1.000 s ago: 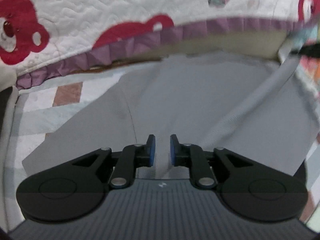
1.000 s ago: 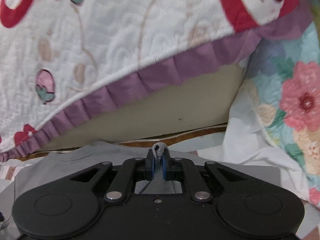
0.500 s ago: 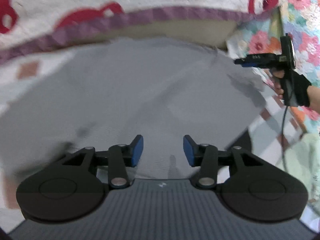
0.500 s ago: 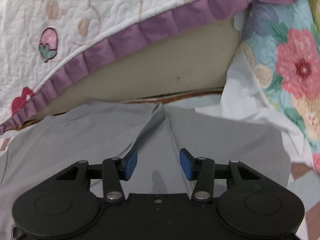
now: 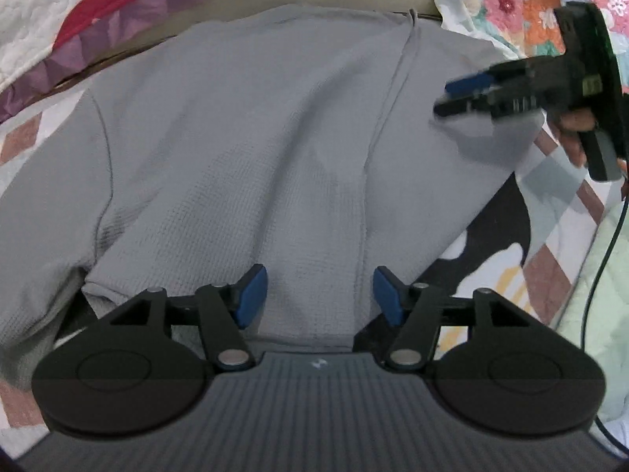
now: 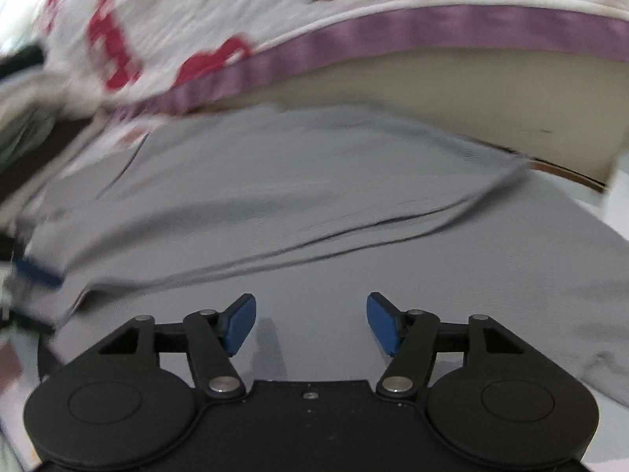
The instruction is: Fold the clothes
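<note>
A grey knit garment (image 5: 243, 149) lies spread flat on the patterned bed cover, with a long raised crease running down its right half. My left gripper (image 5: 320, 295) hovers over its near edge, jaws opening, only flat cloth below them and nothing pinched. In the left wrist view my right gripper (image 5: 452, 96) hangs over the garment's far right corner, held by a hand. The right wrist view shows the same garment (image 6: 334, 204), blurred, with my right gripper (image 6: 310, 324) above it, jaws opening wide and holding nothing.
A white quilt with red bears and a purple frill (image 5: 98, 27) drapes over a beige mattress edge (image 6: 452, 94) behind the garment. A floral quilt (image 5: 519, 4) lies at the far right. A black cable (image 5: 601, 275) trails down the right side. A dark printed cloth (image 5: 495, 220) shows under the garment's right edge.
The right gripper has let go of the pinched grey fold and opened, swinging left over the garment. The left gripper has opened and moved right and closer to the cloth.
</note>
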`<state>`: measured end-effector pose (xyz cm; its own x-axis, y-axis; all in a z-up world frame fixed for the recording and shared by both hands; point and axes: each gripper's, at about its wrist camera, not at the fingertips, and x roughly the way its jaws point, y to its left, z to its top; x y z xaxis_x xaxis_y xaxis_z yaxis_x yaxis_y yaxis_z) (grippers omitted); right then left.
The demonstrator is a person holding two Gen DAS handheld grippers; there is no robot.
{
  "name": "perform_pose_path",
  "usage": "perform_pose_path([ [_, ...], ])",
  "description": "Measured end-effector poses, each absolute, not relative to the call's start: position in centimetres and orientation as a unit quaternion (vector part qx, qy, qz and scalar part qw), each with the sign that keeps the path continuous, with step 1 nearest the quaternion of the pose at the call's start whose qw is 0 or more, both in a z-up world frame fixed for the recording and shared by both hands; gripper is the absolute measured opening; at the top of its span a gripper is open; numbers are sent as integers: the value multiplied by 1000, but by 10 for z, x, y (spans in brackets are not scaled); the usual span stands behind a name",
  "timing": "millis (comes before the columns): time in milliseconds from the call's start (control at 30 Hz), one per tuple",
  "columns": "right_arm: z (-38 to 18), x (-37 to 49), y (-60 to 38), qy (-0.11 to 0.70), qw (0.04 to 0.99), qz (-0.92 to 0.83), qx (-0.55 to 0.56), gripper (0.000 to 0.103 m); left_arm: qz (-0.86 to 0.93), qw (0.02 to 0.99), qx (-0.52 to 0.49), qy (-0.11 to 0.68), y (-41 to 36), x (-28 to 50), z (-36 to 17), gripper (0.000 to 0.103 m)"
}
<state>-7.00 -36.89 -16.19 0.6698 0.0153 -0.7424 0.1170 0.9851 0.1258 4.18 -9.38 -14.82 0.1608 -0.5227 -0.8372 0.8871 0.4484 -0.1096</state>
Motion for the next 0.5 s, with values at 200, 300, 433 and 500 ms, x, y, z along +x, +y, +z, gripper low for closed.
perform_pose_path([
  [200,-167,-58,-339,411,911,-1,19,73,-460,756,246,395,-92,41,-147,9],
  [300,-166,-53,-331,408,913,4,17,73,-456,763,222,402,-87,51,-142,10],
  [433,-163,-44,-312,410,912,24,2,73,-479,755,161,417,-73,68,-127,38],
  [500,-163,-41,-299,413,910,37,-2,73,-496,749,139,417,-66,69,-120,56],
])
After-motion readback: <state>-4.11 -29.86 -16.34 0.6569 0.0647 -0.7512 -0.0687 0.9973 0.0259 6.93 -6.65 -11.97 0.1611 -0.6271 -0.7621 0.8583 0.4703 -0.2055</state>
